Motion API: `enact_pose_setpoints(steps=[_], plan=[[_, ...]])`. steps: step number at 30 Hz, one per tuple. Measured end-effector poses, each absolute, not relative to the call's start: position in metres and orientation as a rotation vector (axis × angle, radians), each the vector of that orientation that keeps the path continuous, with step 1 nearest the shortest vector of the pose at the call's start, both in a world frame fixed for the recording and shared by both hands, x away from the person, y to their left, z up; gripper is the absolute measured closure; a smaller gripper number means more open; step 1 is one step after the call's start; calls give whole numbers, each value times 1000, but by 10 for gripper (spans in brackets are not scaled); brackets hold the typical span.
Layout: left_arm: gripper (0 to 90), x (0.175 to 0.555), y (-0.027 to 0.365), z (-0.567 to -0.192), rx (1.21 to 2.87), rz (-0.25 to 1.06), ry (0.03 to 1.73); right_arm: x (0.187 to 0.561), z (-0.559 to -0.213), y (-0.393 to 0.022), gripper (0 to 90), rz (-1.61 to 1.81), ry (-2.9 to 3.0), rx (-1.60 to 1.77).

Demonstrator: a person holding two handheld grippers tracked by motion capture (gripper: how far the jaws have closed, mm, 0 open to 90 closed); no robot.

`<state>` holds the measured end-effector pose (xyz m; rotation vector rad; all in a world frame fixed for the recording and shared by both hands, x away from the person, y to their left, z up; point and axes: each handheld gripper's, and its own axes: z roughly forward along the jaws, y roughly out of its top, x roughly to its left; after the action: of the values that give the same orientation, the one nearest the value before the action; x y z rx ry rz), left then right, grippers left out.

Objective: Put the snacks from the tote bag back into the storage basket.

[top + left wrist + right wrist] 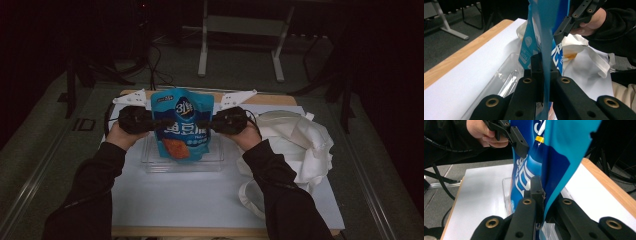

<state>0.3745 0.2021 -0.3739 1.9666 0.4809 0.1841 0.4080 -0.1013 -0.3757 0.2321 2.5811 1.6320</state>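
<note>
High view: my left gripper (159,121) and my right gripper (206,123) each clamp one side edge of the blue snack pouch (182,125), held upright above the clear plastic tray (150,162) on the white table (200,195), with a white cloth bag (300,140) at the right. Left gripper view: my jaws are closed on the pouch's edge, seen edge-on over the tray. Right gripper view: my jaws pinch the opposite edge, the left gripper (520,145) gripping farther off.

Both forearms reach forward side by side, left gripper (159,121) and right gripper (204,122) facing inward, fingers clamped.
</note>
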Motion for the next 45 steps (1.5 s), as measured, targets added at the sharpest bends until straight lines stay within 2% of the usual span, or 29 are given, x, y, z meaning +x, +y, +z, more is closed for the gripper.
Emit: enact_pose_setpoints(steps=[27, 38, 45], plan=[[899, 361, 212, -423, 1936, 151, 483, 399, -422, -96, 888, 1653, 2614, 267], [894, 358, 210, -426, 1914, 170, 506, 400, -426, -99, 872, 1675, 2595, 276], [823, 356, 210, -425, 1907, 179, 530, 402, -424, -99, 809, 1660, 2597, 306]])
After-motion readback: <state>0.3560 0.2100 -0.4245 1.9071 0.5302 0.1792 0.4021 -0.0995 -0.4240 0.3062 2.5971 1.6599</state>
